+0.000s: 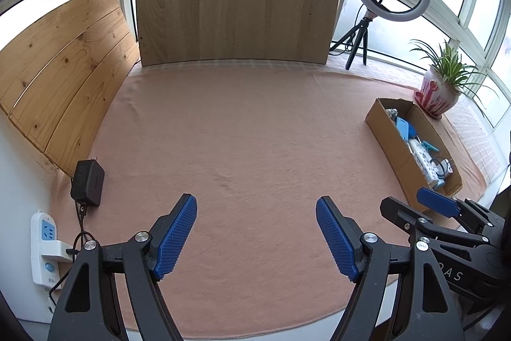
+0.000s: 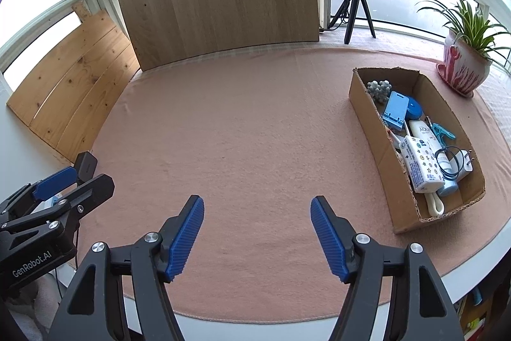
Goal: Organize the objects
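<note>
Starting at the far left edge of the pink cloth (image 1: 249, 133), a white power strip (image 1: 44, 248) lies off the mat with a black adapter (image 1: 87, 182) just beyond it. Next, the left gripper (image 1: 255, 237) hovers over bare cloth, jaws spread and empty. Beside it, the right gripper (image 2: 257, 237) also hangs over bare cloth, released and holding nothing. Farther right sits the cardboard box (image 2: 370, 130), holding a blue phone stand (image 2: 396, 109), a white tissue pack (image 2: 421, 163), a teal clip (image 2: 442, 131) and a coiled cable (image 2: 448, 162). A potted plant (image 2: 463, 63) stands beyond the box, far right.
</note>
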Demonstrator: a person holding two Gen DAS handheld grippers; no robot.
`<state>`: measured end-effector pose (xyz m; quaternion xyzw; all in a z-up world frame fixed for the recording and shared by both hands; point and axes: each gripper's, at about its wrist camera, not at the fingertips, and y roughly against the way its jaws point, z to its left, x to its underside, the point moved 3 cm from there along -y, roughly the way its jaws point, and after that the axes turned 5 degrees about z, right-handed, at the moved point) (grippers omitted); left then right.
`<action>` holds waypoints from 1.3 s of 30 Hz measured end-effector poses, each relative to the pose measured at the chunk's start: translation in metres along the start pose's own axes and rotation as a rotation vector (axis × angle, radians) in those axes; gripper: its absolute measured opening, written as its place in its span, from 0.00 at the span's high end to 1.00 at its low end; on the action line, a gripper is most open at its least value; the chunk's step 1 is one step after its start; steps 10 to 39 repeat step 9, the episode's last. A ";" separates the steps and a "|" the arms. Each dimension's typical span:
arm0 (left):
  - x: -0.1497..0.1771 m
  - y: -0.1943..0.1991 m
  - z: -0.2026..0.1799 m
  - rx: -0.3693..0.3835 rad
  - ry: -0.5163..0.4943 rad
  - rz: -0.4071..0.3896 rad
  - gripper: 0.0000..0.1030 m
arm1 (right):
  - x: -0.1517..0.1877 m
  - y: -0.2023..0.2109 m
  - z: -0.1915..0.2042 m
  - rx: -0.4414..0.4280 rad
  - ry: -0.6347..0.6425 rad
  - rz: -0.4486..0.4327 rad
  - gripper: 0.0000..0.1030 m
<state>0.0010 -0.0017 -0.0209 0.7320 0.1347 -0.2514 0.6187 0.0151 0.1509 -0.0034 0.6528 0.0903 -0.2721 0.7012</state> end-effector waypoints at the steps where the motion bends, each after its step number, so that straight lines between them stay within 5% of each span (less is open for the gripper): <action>1: 0.000 -0.001 -0.001 0.001 0.001 0.003 0.22 | 0.000 -0.001 -0.001 0.001 -0.002 0.002 0.36; 39: -0.001 -0.014 -0.003 0.013 -0.008 0.015 0.22 | -0.003 -0.008 -0.002 0.008 -0.006 0.014 0.36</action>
